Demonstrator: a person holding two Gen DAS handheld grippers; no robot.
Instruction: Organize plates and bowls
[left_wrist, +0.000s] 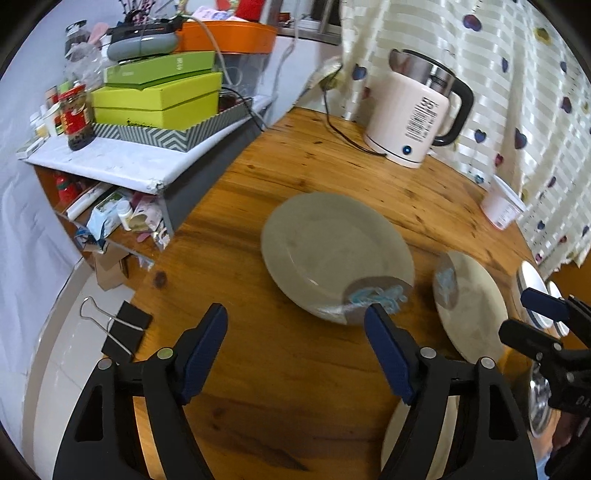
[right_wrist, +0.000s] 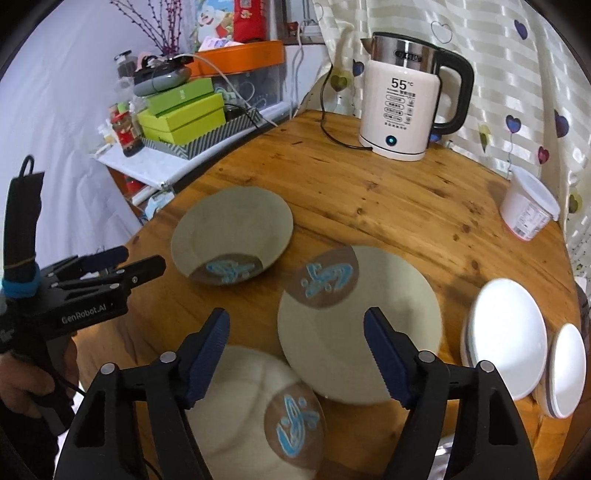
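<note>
1. Right now the left tongs (left_wrist: 295, 354) are hovering over the wooden worktop (left_wrist: 314, 155) with both blue pads spread apart and nothing between them; bare wood is showing in the gap.
2. Over on the other side, the right tongs (right_wrist: 297, 356) are also standing apart, gripping nothing, hanging above two of the plates.
3. Taking the white kettle (right_wrist: 400, 110) at the far edge as the marker, the far beige plate (right_wrist: 232, 236) is lying on the near side of the kettle and off to its left, its brown patch with blue markings facing the near edge.
4. A middle beige plate (right_wrist: 360, 328) is sitting nearer than the kettle, almost straight in front of it, under the right tongs' right pad.
5. A third beige plate (right_wrist: 255, 413) is lying nearest of all from the kettle, and the middle plate's rim seems to be overlapping it slightly.
6. Right of the kettle and nearer, a white bowl (right_wrist: 506, 339) and a smaller white bowl (right_wrist: 567, 369) are resting just beside each other at the worktop's edge.
7. A white lidded tub (right_wrist: 528, 208) is standing right of the kettle, by the curtain (right_wrist: 517, 55).
8. Left of the kettle, green boxes (right_wrist: 183, 114) are piled on a shelf.
</note>
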